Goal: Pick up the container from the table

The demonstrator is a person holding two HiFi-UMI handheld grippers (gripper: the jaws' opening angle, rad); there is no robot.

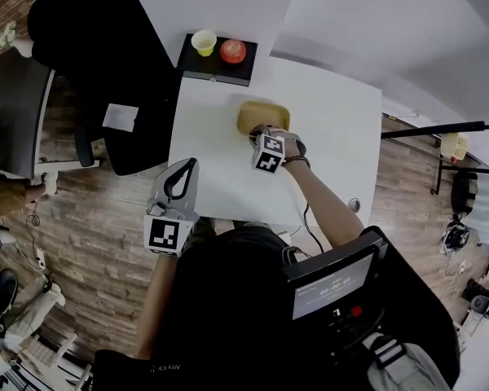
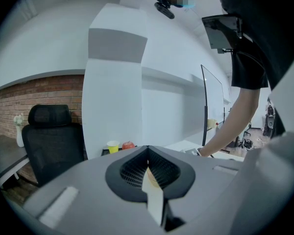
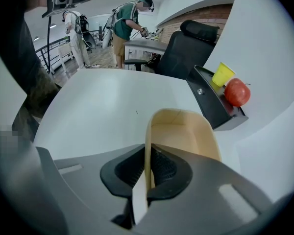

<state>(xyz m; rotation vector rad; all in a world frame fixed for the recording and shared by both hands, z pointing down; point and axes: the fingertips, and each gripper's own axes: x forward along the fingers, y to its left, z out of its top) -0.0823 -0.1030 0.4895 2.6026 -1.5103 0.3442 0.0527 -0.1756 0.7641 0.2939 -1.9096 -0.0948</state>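
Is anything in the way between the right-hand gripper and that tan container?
Nothing visible does. The right gripper has its jaws shut on the container at its near wall. The black tray with the cup and apple sits beyond it, apart.

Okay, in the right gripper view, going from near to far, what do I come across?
right tongs clamped on the container's wall → tan container → black tray → red apple → yellow cup → black office chair → person standing at the back
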